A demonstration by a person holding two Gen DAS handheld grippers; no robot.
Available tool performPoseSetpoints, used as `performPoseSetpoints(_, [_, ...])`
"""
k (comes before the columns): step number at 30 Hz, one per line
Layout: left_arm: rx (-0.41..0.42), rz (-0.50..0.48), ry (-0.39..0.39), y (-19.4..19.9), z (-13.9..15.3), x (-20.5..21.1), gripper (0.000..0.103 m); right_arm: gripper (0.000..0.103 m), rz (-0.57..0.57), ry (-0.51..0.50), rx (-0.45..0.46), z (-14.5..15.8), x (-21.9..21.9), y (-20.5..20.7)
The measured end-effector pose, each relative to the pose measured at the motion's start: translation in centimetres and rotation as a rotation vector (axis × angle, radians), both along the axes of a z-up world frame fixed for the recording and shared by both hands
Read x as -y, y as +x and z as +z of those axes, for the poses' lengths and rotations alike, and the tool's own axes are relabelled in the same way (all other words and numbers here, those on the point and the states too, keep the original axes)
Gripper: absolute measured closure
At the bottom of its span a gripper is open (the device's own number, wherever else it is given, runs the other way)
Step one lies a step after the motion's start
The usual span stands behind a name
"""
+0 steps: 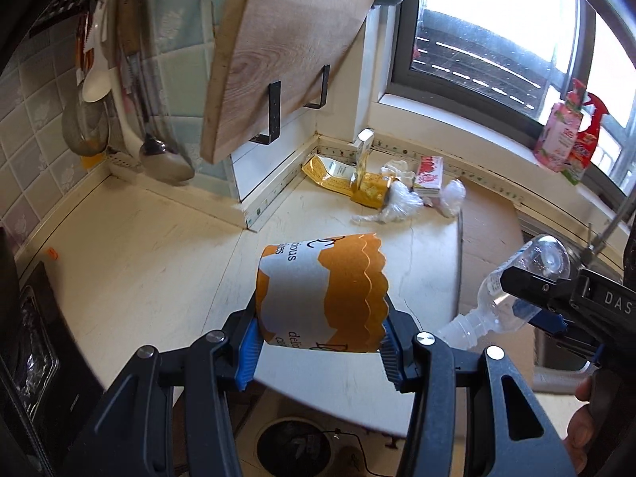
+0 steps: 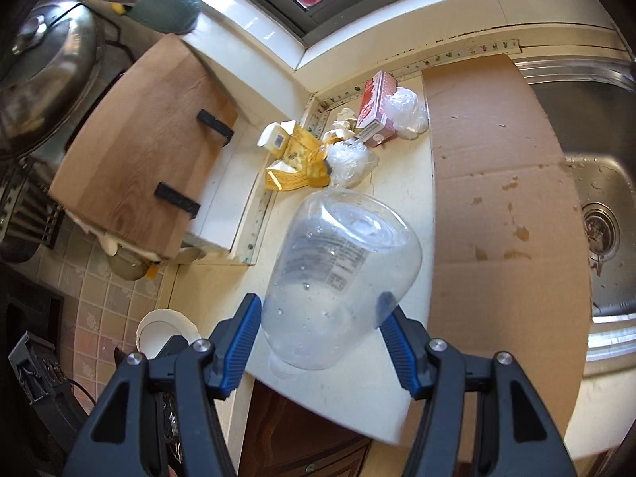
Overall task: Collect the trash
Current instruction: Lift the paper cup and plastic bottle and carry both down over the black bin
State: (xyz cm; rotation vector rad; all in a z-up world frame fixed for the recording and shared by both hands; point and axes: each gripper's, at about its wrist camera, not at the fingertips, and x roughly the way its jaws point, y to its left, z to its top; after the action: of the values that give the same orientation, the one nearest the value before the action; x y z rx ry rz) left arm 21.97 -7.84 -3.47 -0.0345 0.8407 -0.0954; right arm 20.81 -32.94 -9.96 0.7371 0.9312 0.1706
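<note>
Two claws loaded | left claw: orange cup, rim hidden | right claw: bottle

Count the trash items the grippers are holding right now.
2. The left gripper is clamped on an orange paper cup; the right gripper is clamped on a clear plastic bottle. More trash lies in the counter corner.

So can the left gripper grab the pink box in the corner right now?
Probably not yet. The left gripper is shut on the orange paper cup, so it has no free jaws. The pink box sits uncovered among the other trash.
</note>
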Motion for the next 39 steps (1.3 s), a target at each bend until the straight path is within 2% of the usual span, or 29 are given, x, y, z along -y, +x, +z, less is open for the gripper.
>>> performPoseSetpoints(5, [-0.004,-0.048,-0.038,-5.1,1.4,-1.4,0.054,0.043,0.027,-0.012,0.032,2.1,-2.4,-5.2])
performPoseSetpoints(9, [-0.018,-0.091,-0.049,-8.9,1.5,-2.5,0.054,0.043,0.057,-0.034,0.035,2.7,-4.9,-9.1])
performPoseSetpoints(15, [-0.066,-0.140,-0.069,-13.6,-0.5,-4.5,0.054,0.042,0.107,-0.073,-0.014,1.3,-8.9,-14.3])
performPoseSetpoints(20, [-0.128,-0.154,-0.057,-16.3,-3.6,-6.3,0.054,0.043,0.157,-0.096,-0.092,-2.2,-11.4,-17.3])
performPoseSetpoints(29, [-0.267,-0.175,-0.046,-18.1,-11.9,-9.2,0.054,0.043,0.249,-0.090,-0.303,-11.5,-15.2,-19.2])
performPoseSetpoints(35, [-0.352,-0.171,-0.003,-17.8,-18.9,-10.5,0.054,0.043,0.279,-0.096,-0.409,-18.0,-16.7,-18.3])
performPoseSetpoints(39, [-0.424,-0.167,-0.008,-17.1,-24.5,-10.7,0.054,0.043,0.293,-0.088,-0.486,-23.5,-17.6,-17.0])
